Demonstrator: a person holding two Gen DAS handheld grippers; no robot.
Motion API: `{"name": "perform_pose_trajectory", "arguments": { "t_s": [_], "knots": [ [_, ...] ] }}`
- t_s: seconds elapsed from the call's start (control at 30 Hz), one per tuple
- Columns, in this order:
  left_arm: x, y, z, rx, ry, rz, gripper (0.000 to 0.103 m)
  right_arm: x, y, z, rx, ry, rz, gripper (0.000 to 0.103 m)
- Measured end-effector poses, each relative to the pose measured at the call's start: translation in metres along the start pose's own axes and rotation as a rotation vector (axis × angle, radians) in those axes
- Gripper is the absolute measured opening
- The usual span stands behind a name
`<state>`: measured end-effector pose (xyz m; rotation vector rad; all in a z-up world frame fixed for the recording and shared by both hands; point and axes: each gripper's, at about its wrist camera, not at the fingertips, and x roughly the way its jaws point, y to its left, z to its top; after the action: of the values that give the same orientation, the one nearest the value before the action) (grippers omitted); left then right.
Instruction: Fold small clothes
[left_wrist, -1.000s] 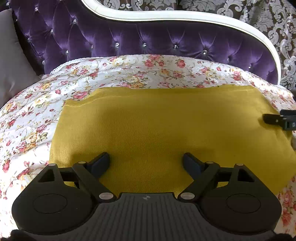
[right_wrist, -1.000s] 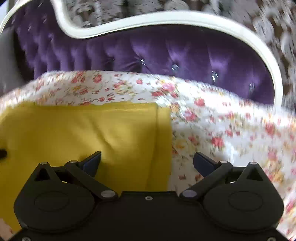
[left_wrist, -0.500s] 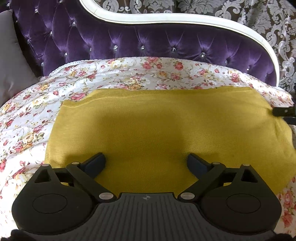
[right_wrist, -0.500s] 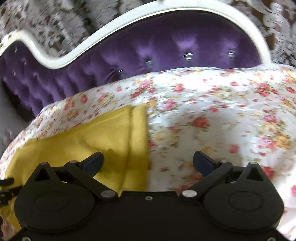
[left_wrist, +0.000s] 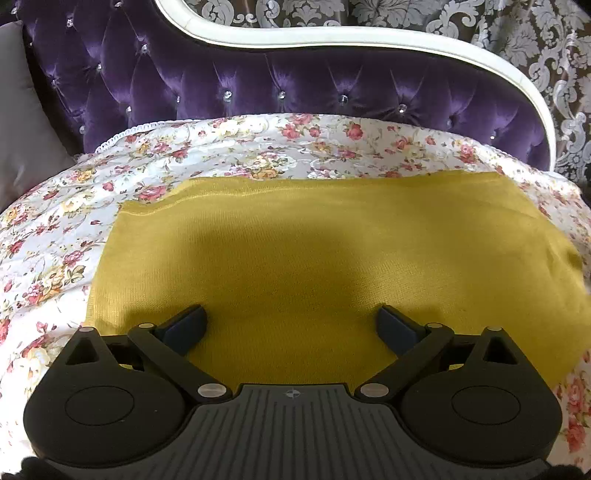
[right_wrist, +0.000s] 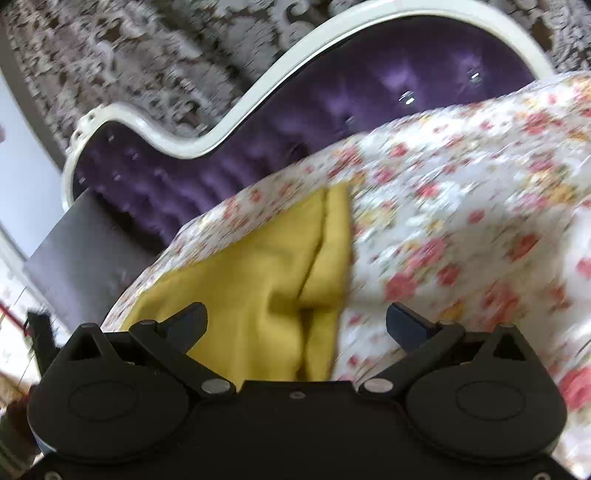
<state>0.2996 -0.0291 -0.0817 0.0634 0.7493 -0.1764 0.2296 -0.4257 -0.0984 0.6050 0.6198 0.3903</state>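
A mustard-yellow knit garment lies flat and folded on the floral quilt. My left gripper is open and empty, low over the garment's near edge. In the right wrist view the garment's right end shows a narrow folded strip along its edge. My right gripper is open and empty, tilted, over that right edge where the garment meets the quilt. The right wrist view is blurred.
A purple tufted headboard with a white curved frame stands behind the quilt. A grey cushion lies at the far left. Patterned wallpaper is behind. The headboard also shows in the right wrist view.
My right gripper has left the left wrist view and has rolled and swung right, its view now tilted. My left gripper has drawn back slightly. The garment lies as before.
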Motion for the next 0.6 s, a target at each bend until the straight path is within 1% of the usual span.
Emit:
{"name": "perform_pose_trajectory", "arguments": {
  "t_s": [0.1,0.27,0.43,0.53,0.6],
  "knots": [
    [0.001,0.001,0.001,0.001,0.005,0.000,0.100,0.009,0.005,-0.005,-0.013,0.017,0.032,0.102],
    [0.002,0.001,0.001,0.004,0.013,0.000,0.100,0.025,0.005,0.000,-0.002,0.020,0.074,0.103],
    [0.003,0.002,0.002,0.006,0.019,-0.005,0.100,0.041,0.002,0.009,0.018,0.007,0.113,0.103],
    [0.002,0.003,0.005,0.011,0.031,-0.011,0.099,0.048,-0.001,0.014,0.042,-0.013,0.161,0.103],
    [0.000,0.004,0.010,0.004,0.044,-0.018,0.094,0.053,-0.001,0.016,0.062,-0.016,0.192,0.103]
  ]
}}
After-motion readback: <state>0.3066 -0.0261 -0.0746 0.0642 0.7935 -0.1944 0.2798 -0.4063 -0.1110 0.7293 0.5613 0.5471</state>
